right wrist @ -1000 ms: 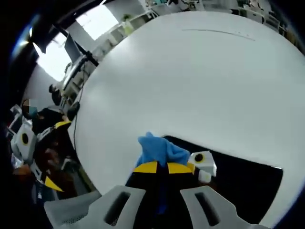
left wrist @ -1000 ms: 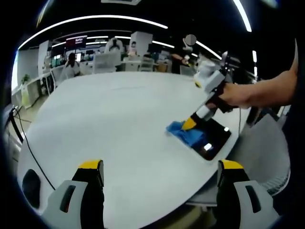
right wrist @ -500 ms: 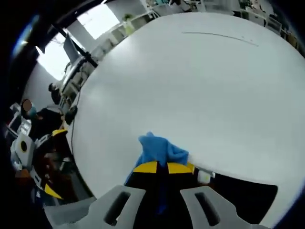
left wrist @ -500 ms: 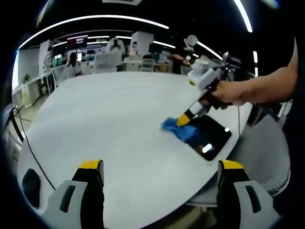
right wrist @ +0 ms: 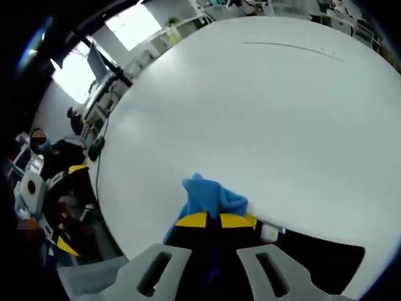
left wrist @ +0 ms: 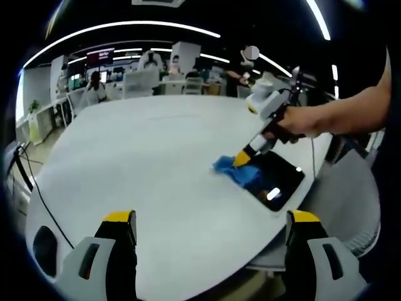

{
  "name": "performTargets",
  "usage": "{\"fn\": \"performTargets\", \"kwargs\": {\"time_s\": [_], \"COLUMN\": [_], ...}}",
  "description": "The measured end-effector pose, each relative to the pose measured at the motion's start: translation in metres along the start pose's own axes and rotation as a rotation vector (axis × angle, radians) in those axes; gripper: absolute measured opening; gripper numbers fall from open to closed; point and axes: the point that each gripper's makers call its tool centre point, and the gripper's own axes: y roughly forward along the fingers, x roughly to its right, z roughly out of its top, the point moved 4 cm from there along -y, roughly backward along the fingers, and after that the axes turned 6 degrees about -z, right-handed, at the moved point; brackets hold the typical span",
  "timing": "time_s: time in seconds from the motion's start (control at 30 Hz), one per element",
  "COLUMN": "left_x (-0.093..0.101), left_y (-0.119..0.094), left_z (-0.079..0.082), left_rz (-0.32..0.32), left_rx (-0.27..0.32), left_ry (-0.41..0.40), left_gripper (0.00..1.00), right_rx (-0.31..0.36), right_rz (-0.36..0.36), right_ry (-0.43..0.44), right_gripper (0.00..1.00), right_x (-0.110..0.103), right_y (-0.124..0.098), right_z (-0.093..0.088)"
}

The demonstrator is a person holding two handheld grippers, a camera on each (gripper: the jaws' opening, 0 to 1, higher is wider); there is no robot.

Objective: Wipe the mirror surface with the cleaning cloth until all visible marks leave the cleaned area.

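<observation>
Left view far, right view close; both share mirror (left wrist: 276, 182).

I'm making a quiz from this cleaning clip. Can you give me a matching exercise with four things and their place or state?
Things:
1. cloth
2. mirror
3. left gripper
4. right gripper

Descriptions:
A. open, above the table
B. dark, lying flat near the table's edge
C. blue, bunched, pinched at a mirror edge
D. shut, yellow-tipped

Pairs: 1-C, 2-B, 3-A, 4-D

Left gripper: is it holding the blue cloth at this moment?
No, the left gripper stands open over bare table, while the right gripper presses the cloth on the mirror.
</observation>
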Motion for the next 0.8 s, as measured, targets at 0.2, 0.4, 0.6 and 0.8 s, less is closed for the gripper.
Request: {"fn": "performTargets", "kwargs": {"time_s": [0.2,0.4,0.6,0.8], "left_x": [0.002,0.005,0.01,0.014], "left_y": [-0.002,-0.002,0.001,0.003], "left_z": [-0.001,-0.001,0.003,0.002], "left_rz": [0.006,0.007,0.008,0.003], "left_rx": [0.001,-0.001,0.006,0.008], "left_ry": [0.0,0.007,0.013,0.016], "left_gripper": [1.0,1.0,1.0,1.0], "right_rx": [-0.004,-0.002,-0.001,0.009], "right_rz": [-0.011,-0.023,-0.039,-0.048], "right_ry": [-0.003,0.014,0.014,0.029], "right_gripper": [0.0,0.0,0.0,0.0], "right_x": [0.011,0.03,0.042,0.044], "right_y": [-0.005,-0.012,-0.018,-0.02], "right_z": [-0.003,-0.008,-0.013,-0.015]}}
